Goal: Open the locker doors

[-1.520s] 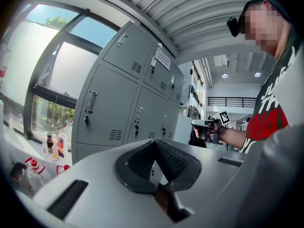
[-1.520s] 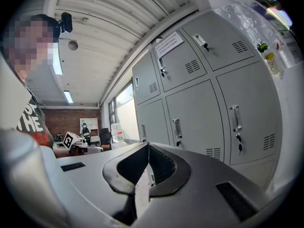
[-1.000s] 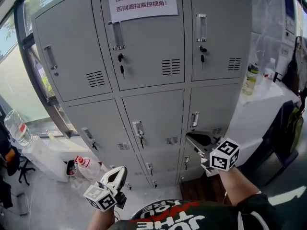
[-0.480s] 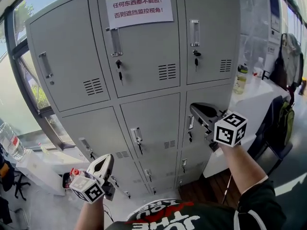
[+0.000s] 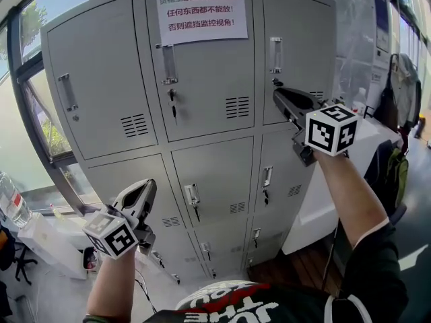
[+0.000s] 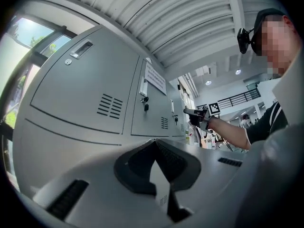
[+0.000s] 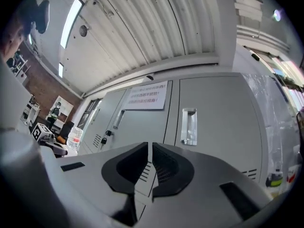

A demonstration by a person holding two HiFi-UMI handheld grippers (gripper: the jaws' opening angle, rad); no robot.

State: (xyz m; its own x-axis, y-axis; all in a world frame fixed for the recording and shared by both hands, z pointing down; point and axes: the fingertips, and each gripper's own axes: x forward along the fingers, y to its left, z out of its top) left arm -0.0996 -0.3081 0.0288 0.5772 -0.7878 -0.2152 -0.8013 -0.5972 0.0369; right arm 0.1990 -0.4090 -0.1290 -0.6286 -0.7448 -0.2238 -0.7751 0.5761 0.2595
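Note:
A grey locker bank (image 5: 202,153) fills the head view, three doors wide, and every door I see is shut. A paper sign (image 5: 202,13) with red print hangs on the top middle door. My right gripper (image 5: 277,94) is shut and empty, its tip raised just below the top right door's recessed handle (image 5: 275,54). The right gripper view shows that handle (image 7: 189,126) straight ahead above the jaws (image 7: 149,146). My left gripper (image 5: 145,187) is shut and empty in front of the middle-row left door. In the left gripper view the left gripper (image 6: 154,144) points along the top left door (image 6: 80,94).
Keys hang from the lock (image 5: 173,99) of the top middle door. A white table (image 5: 337,173) stands right of the lockers, with a dark bag (image 5: 397,173) beyond it. A window frame (image 5: 30,106) runs down the left, with a water bottle (image 5: 10,204) on a white box (image 5: 47,247) below.
Both grippers have risen. The right went from the middle-row right door up to the top right door. The left rose from near the floor to the middle row.

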